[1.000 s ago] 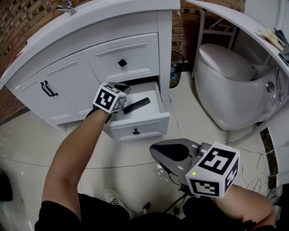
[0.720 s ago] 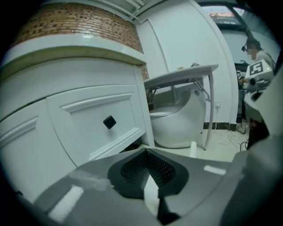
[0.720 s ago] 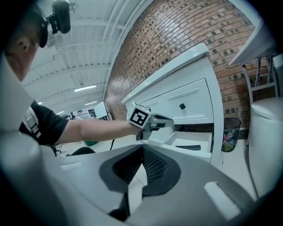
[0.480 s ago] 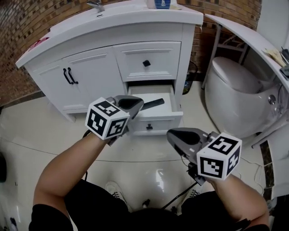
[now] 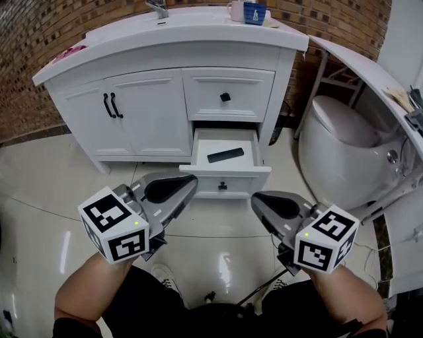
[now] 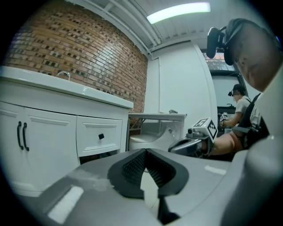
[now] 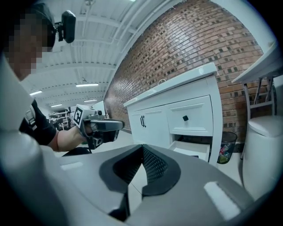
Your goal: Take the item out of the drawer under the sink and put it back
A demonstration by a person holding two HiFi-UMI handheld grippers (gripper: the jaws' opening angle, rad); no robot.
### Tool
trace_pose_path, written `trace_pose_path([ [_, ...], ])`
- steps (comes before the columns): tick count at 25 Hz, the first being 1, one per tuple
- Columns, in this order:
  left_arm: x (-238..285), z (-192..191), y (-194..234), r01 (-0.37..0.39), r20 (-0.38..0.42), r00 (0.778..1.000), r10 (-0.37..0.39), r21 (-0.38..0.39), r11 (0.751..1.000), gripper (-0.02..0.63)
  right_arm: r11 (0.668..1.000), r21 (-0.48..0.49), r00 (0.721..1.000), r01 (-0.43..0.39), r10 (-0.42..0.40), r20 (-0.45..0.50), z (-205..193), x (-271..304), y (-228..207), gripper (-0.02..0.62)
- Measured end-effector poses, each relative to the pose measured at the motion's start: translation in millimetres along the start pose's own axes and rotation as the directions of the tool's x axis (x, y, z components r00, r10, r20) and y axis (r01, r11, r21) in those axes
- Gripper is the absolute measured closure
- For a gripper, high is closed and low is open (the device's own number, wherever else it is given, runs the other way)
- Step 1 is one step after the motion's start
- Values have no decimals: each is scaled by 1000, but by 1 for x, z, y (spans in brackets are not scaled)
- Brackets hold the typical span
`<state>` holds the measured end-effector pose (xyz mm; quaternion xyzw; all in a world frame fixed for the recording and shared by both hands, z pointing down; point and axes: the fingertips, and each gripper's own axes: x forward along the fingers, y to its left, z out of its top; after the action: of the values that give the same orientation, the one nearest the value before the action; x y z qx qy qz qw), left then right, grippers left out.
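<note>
head view, left to right. the left gripper (image 5: 188, 183) is hovering low over the floor (image 5: 59, 198), well short of the cabinet (image 5: 142, 112), with its jaws pressing together on nothing. ahead, between the two grippers, the drawer (image 5: 225, 175) under the sink is standing pulled out, and the item (image 5: 225, 156), a slim black bar, is lying flat and aslant on its white bottom, touching no gripper. the right gripper (image 5: 259, 201) is hovering at the same height, just right of the drawer front, its jaws likewise meeting with nothing between them. judged from this layout, the item is sitting in its home place and both grippers are standing clear, so the step in hand is either the approach before the take-out or the retreat after the return; the frames are not settling which. if the take-out is coming, the next move is calling for spreading one pair of jaws, reaching down into the drawer and closing across the bar's narrow width; if the return is done, only pushing the drawer front in is remaining. counts: two doors (image 5: 149, 109), two long handles (image 5: 110, 105), two drawers, two knobs (image 5: 225, 97), one item, two cups (image 5: 254, 12) on the counter, one faucet (image 5: 157, 8), two grippers, one toilet (image 5: 337, 142).
</note>
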<state>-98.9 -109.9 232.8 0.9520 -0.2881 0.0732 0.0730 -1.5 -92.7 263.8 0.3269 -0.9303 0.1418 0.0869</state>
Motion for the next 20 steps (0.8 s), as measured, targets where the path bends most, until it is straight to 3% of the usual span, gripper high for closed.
trace_pose_path([
  [4, -12, -6, -15, 10, 40, 999, -10, -8, 1000, 600, 1000, 5, 1000, -16, 16, -12, -7, -3, 12, 592],
  [12, -3, -42, -22, 58, -4, 998, -58, -55, 997, 600, 1000, 22, 998, -16, 17, -55, -24, -8, 14, 592],
  [20, 1, -39, -37, 110, 0, 994, -110, -25, 994, 600, 998, 64, 997, -9, 13, -75, -32, -3, 6, 593],
])
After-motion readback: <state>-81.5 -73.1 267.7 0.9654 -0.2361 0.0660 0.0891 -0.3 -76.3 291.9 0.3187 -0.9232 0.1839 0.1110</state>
